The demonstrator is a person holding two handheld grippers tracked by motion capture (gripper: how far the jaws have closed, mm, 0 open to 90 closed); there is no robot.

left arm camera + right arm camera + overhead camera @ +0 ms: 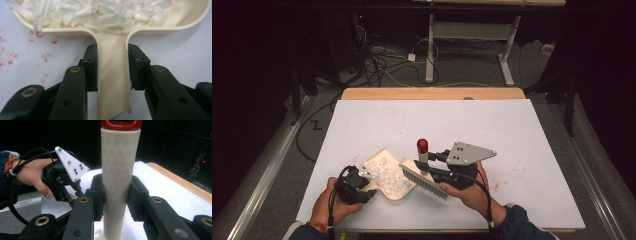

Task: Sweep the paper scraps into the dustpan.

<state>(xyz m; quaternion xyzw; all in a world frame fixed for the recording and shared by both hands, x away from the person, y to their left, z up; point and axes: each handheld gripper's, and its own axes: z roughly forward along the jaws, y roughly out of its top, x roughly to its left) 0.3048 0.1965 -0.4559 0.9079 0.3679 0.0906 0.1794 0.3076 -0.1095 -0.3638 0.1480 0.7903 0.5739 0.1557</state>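
The brush handle (119,182) runs past the right gripper view's bottom edge, hiding its bristles there.

No readable text, labels, brands or numbers anywhere. Only sign-like thing: a black Z-shaped mark (315,125) on the grey floor left of the white-topped desk (492,125). Can't tell whether it's a letter or tape.

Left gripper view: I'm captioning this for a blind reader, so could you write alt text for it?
The left gripper has its two black jaws shut on the handle of a cream dustpan. The pan holds a heap of white shredded scraps and rests on a white table speckled with red flecks.
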